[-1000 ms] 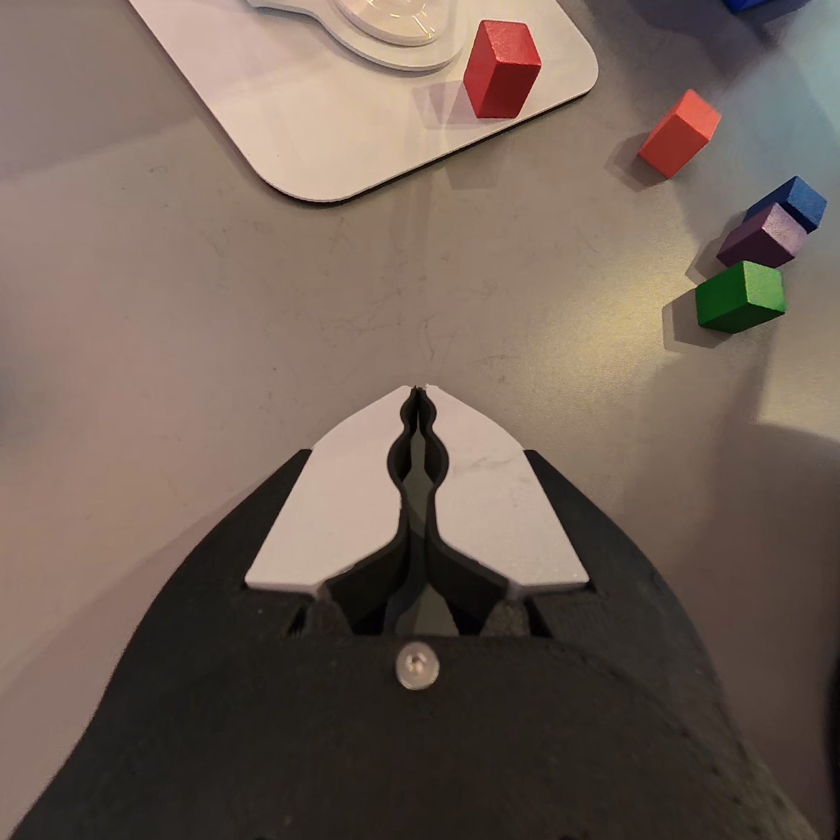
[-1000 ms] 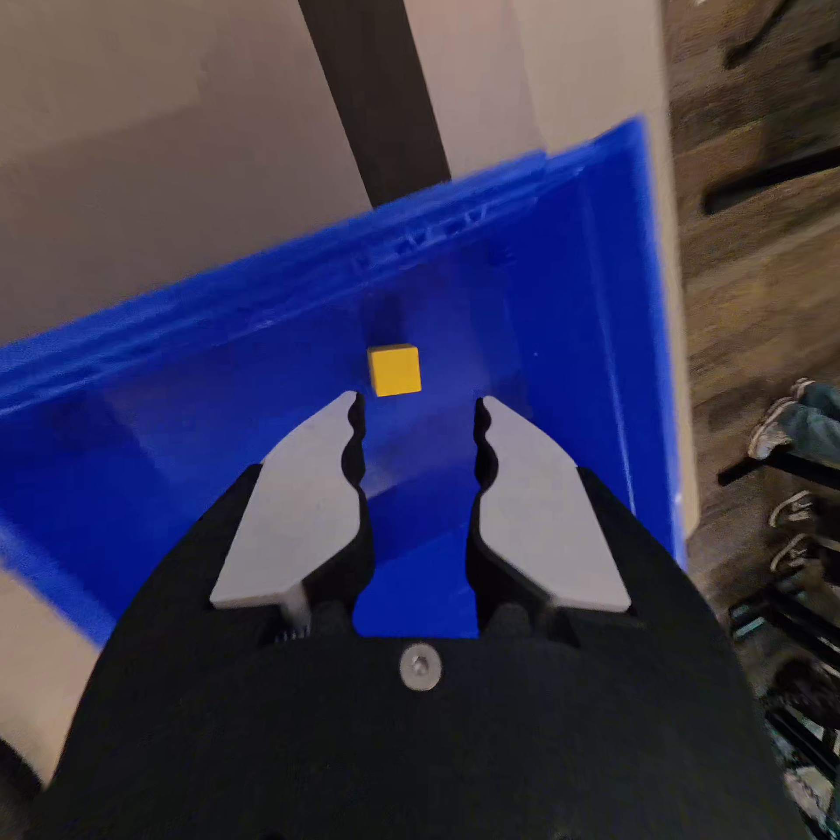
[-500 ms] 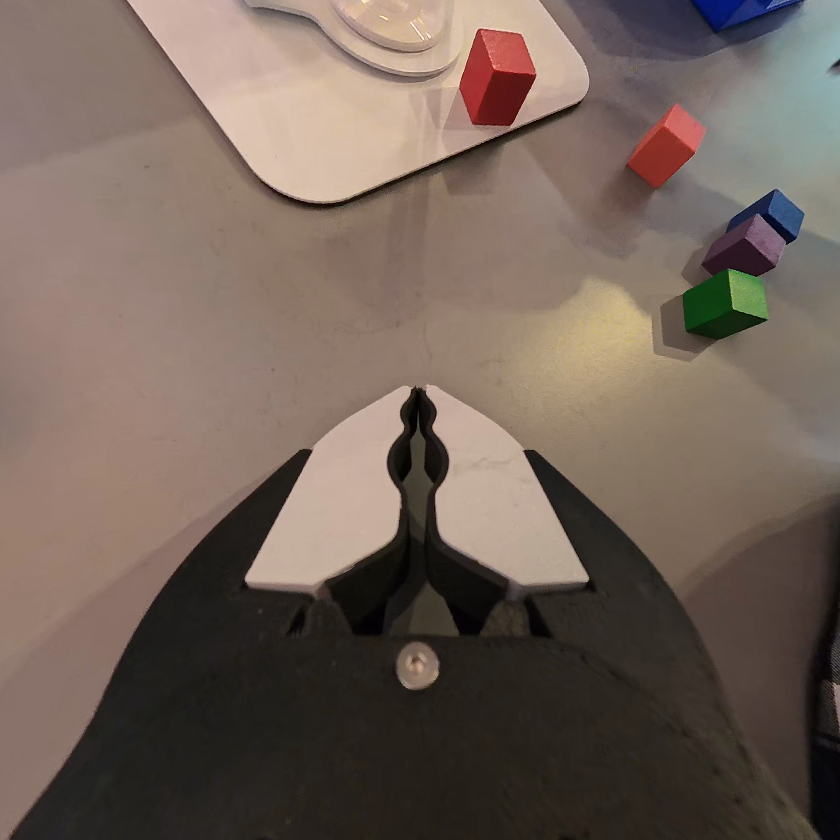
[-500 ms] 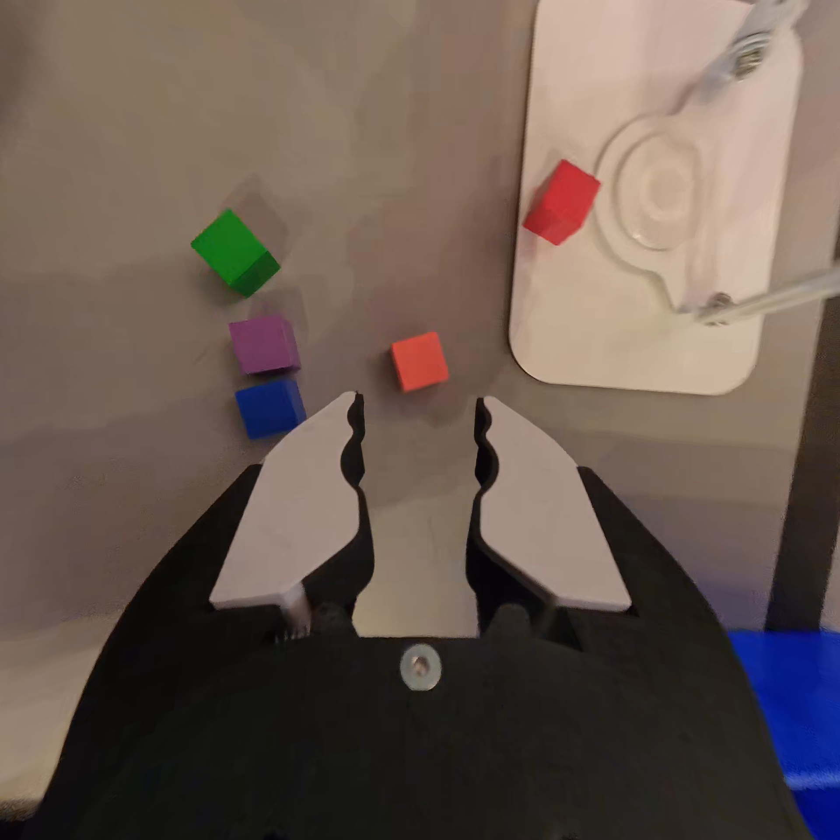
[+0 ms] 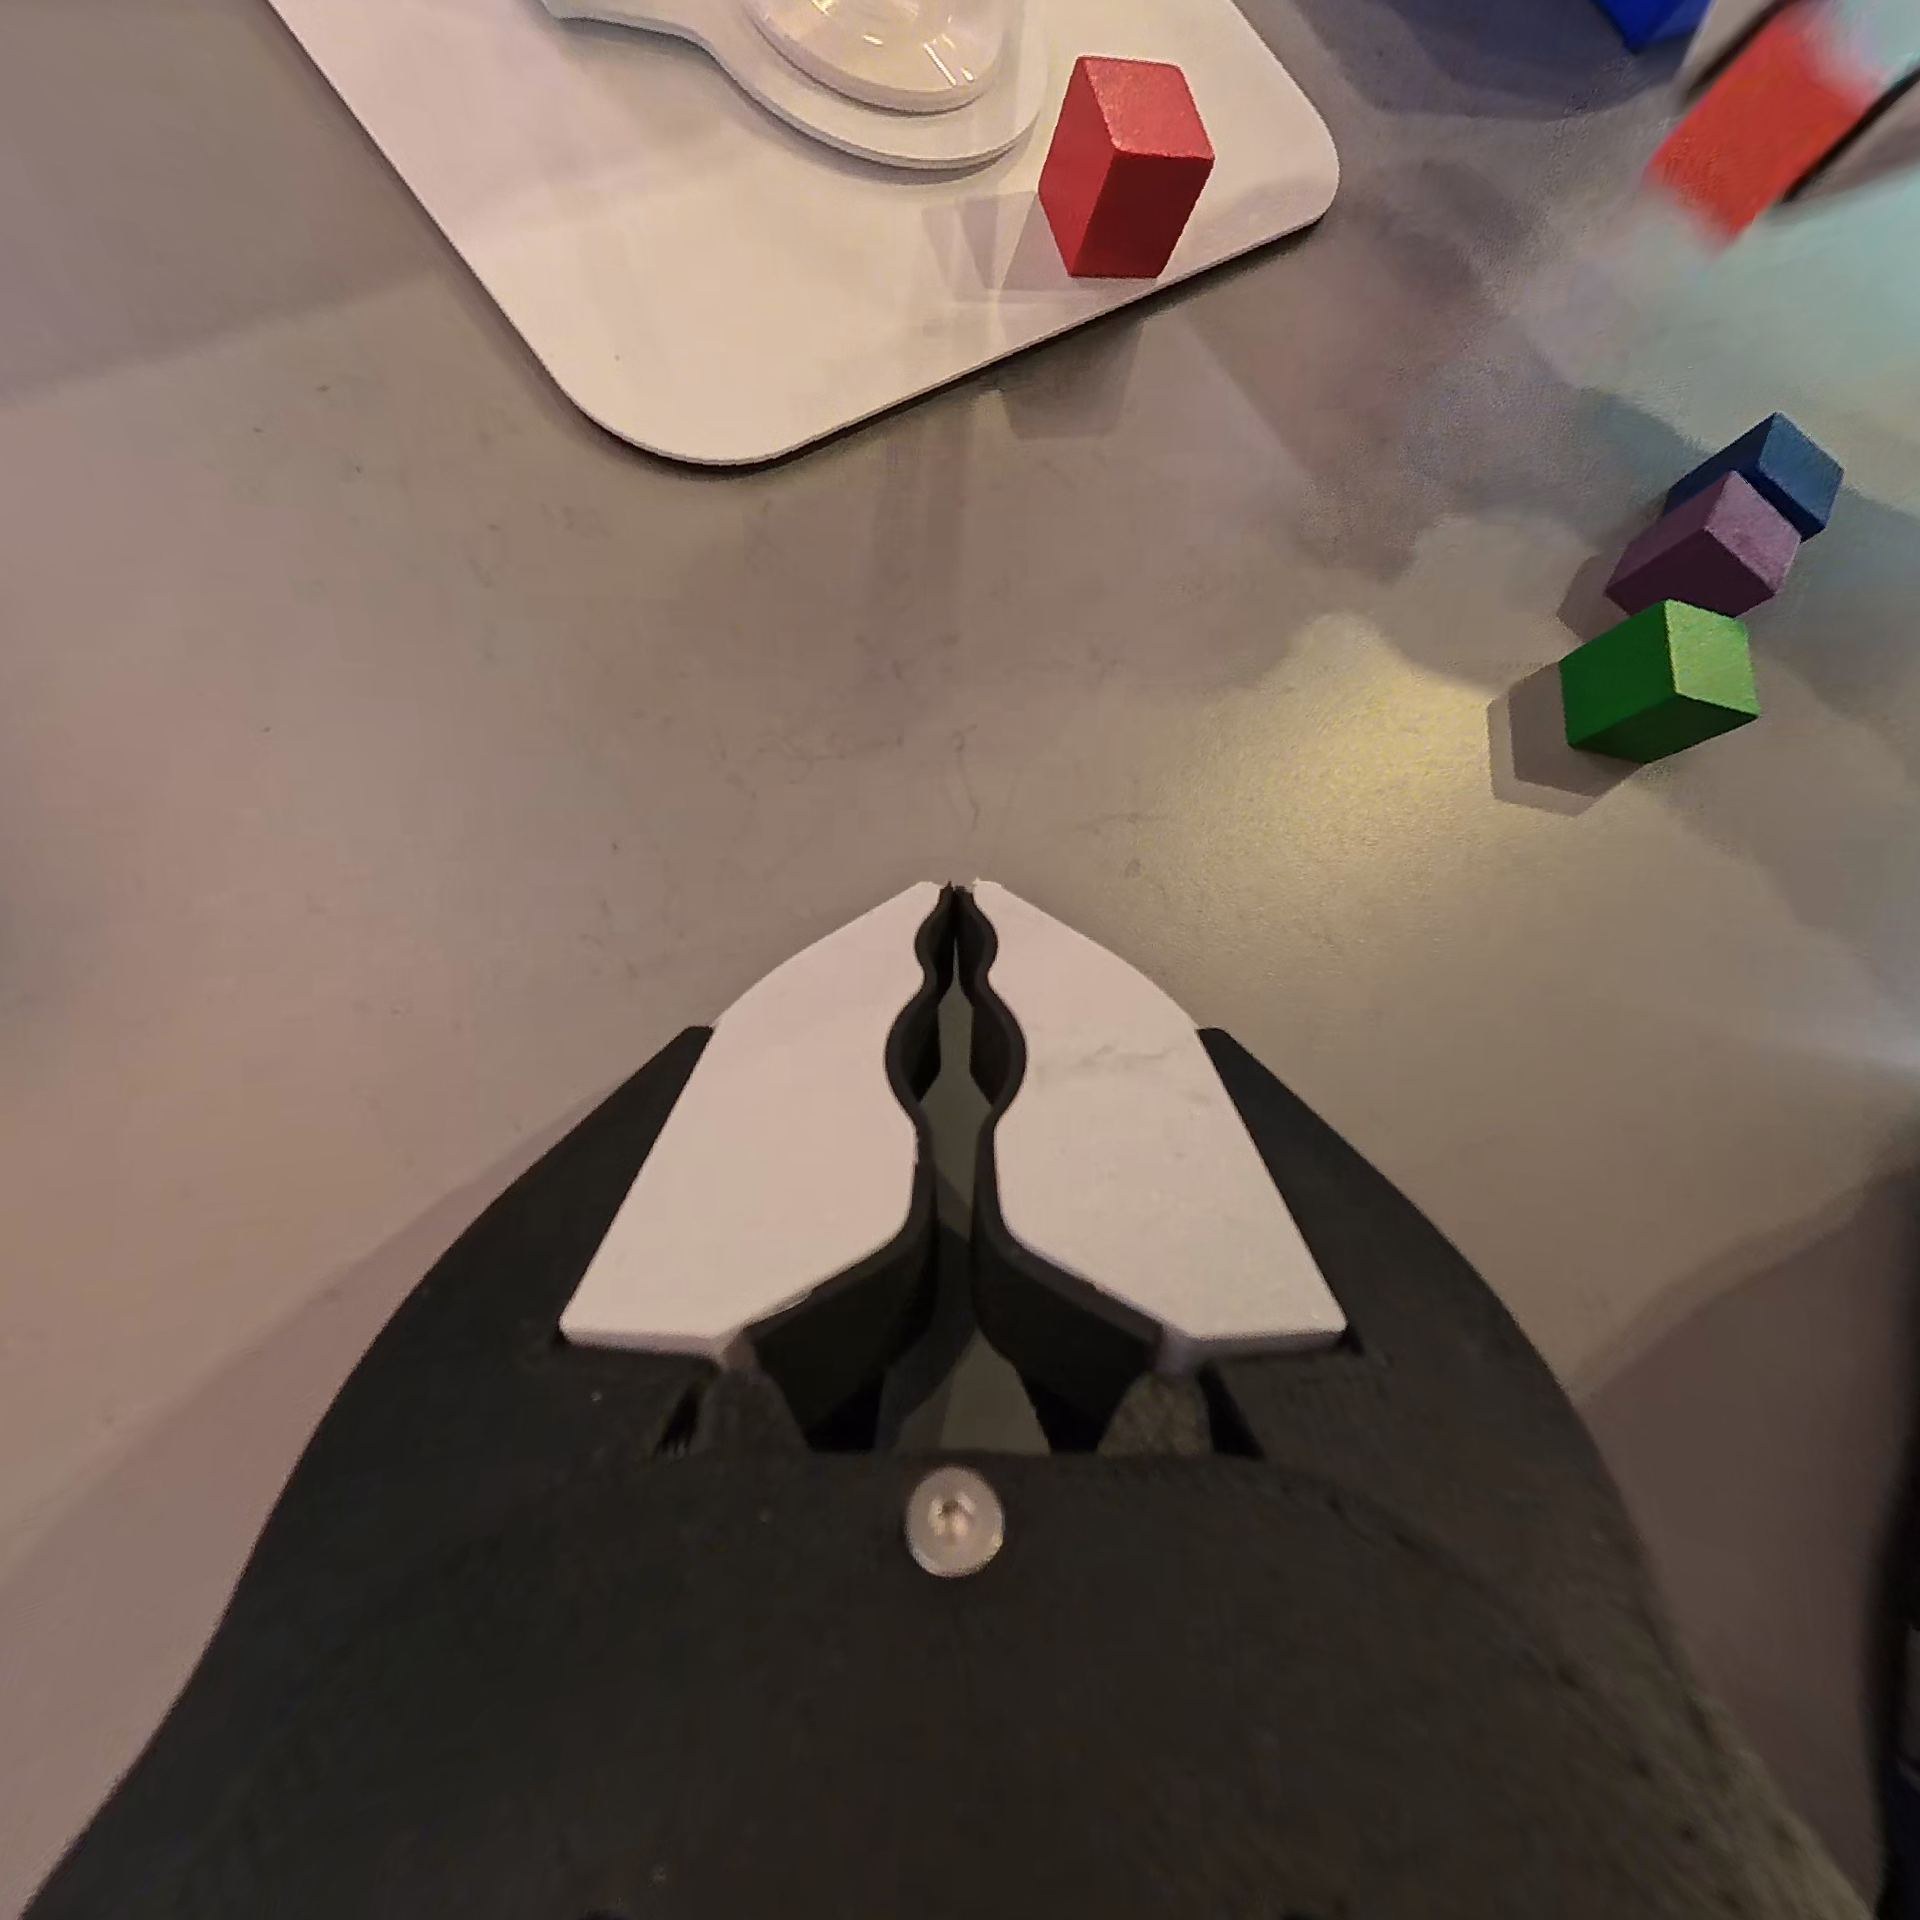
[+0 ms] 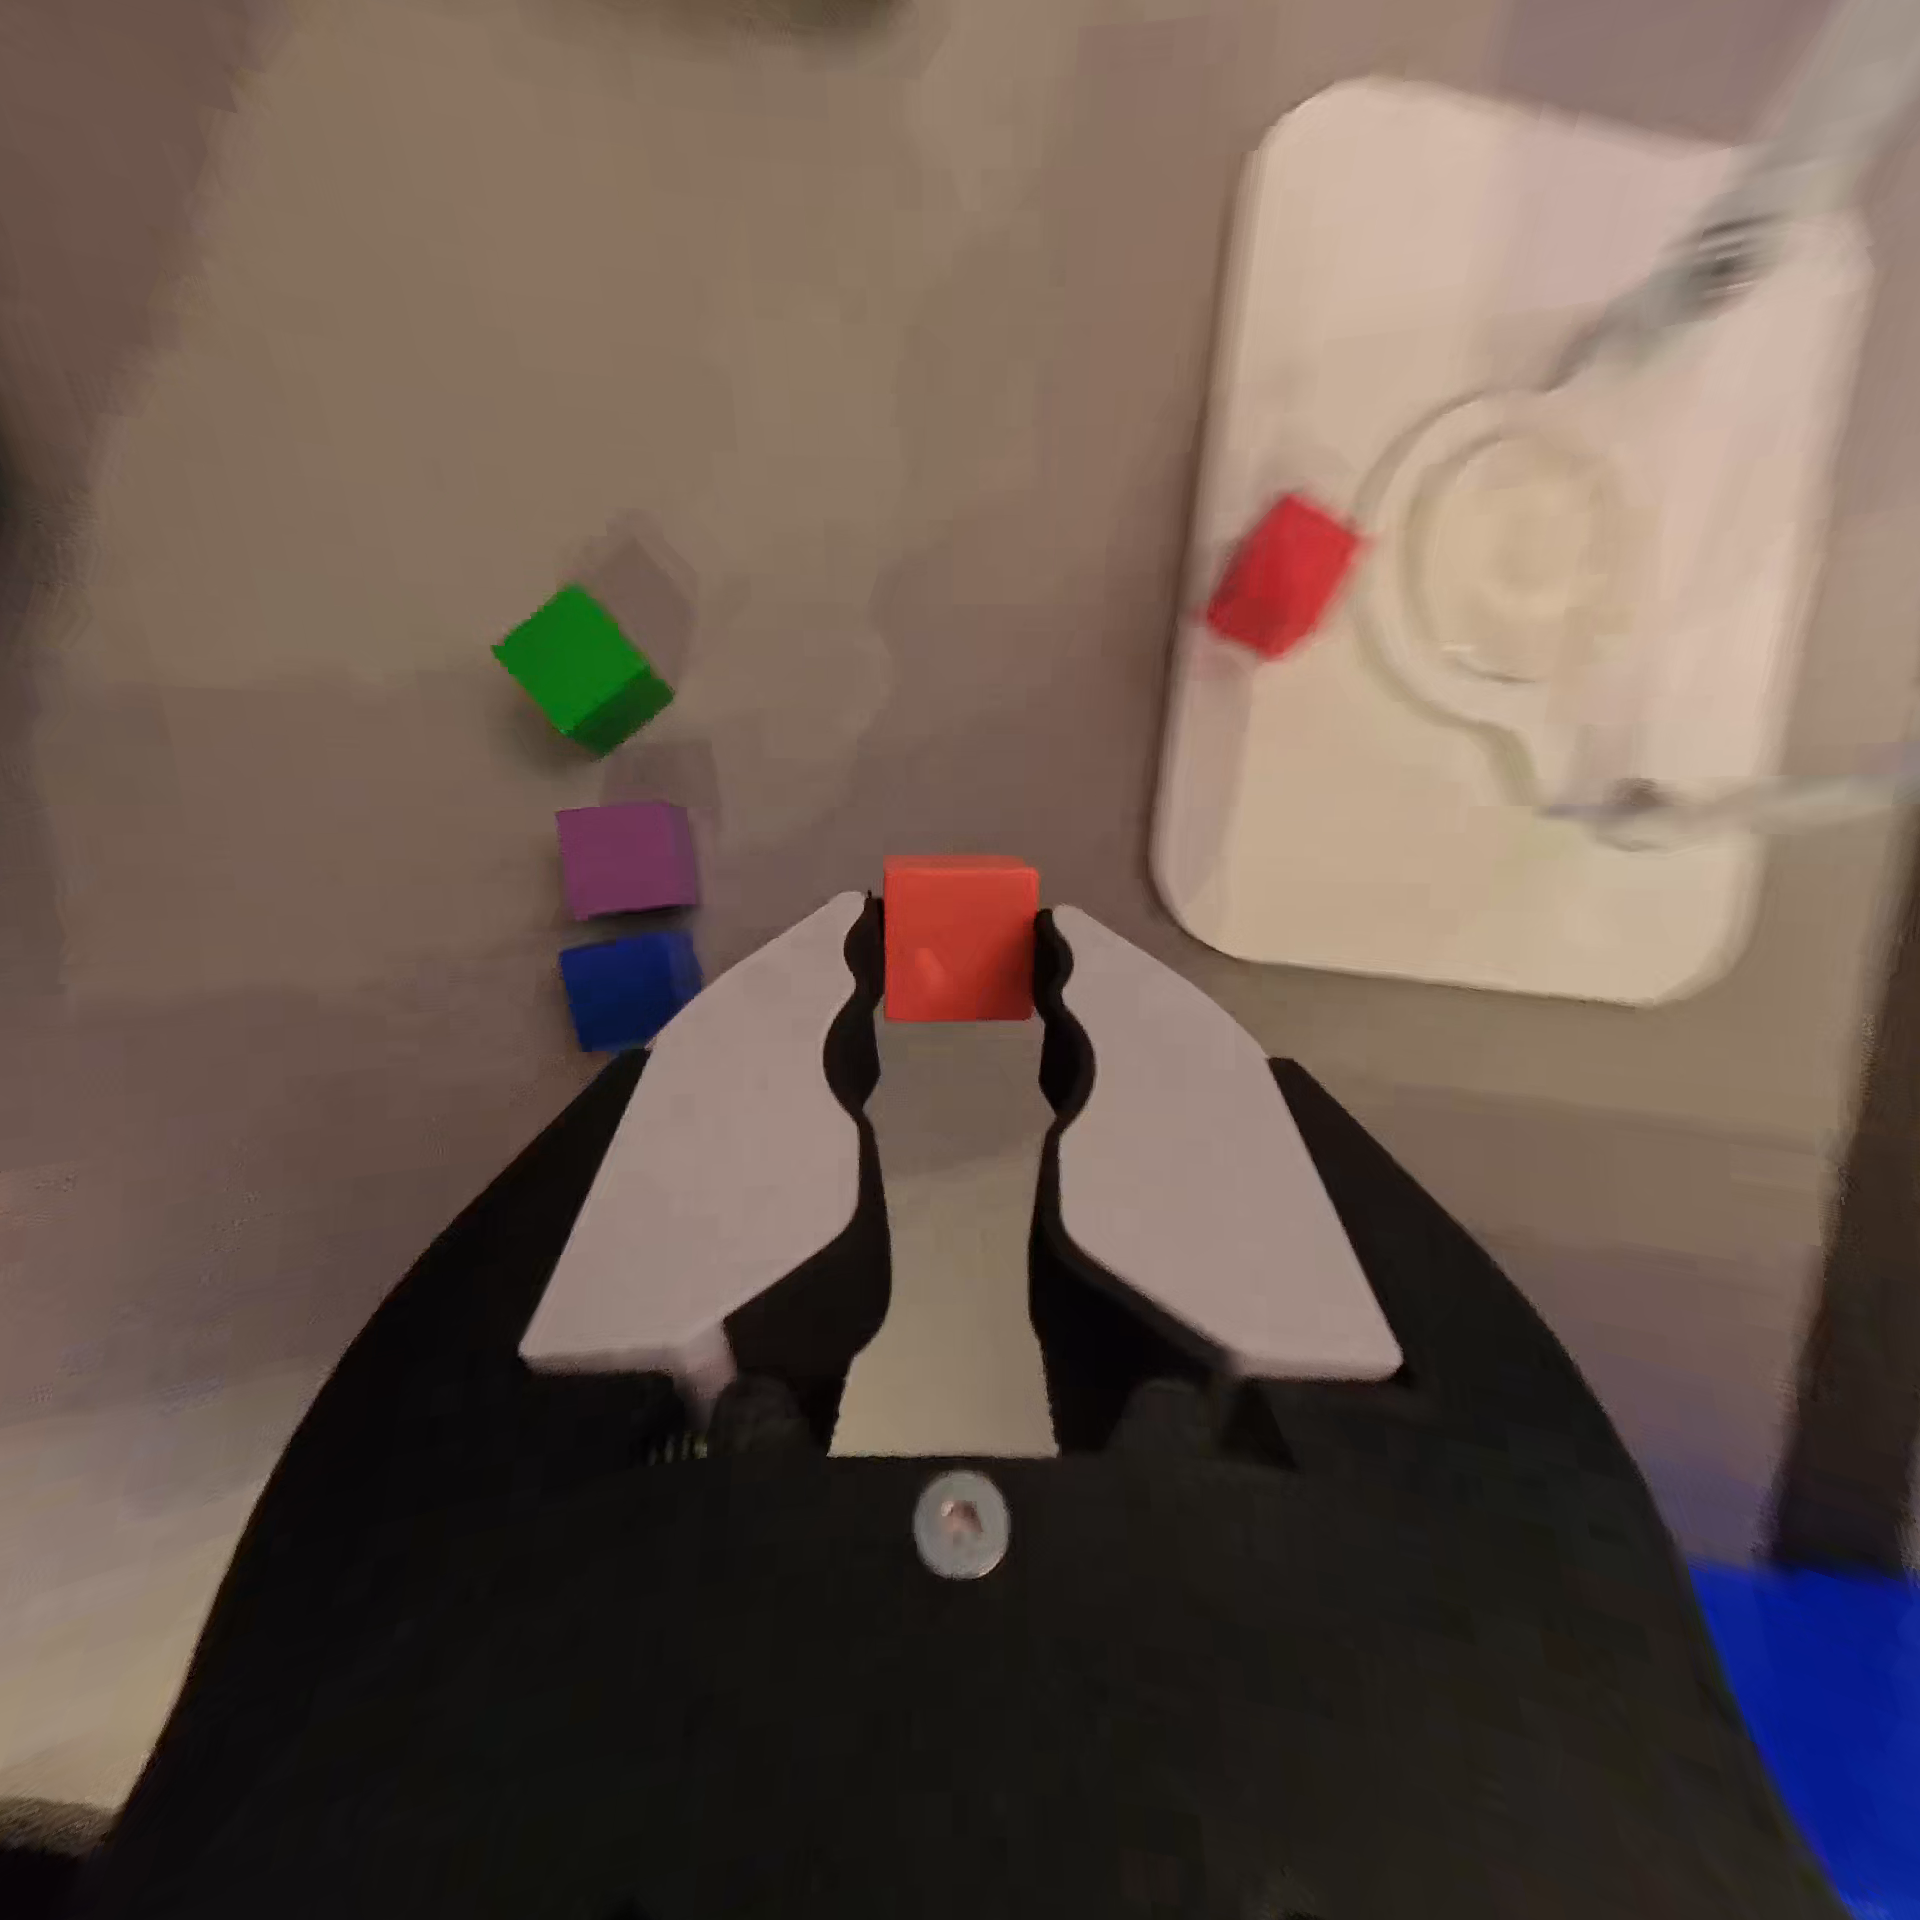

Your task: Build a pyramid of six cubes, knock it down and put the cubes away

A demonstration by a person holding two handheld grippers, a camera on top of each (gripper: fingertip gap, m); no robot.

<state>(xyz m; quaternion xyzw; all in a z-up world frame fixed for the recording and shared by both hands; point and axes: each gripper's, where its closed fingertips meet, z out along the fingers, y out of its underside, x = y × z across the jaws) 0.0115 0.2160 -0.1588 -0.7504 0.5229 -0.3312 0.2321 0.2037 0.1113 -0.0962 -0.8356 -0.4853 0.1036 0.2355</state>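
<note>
In the left wrist view our left gripper [image 5: 954,888] rests pressed together over the table [image 5: 416,727] while, in the right wrist view, our right gripper [image 6: 958,914] clamps the orange cube [image 6: 958,935], so we judge we are putting cubes away, next carrying it to the blue bin [image 6: 1808,1704].

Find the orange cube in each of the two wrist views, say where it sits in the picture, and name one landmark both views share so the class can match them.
Left wrist view: the orange cube is a blurred shape at the top right edge, off the table.
Right wrist view: it sits at centre, between the fingertips of the right tongs, both pads against its sides.
Shared landmark: the red cube standing on the white board.
</note>
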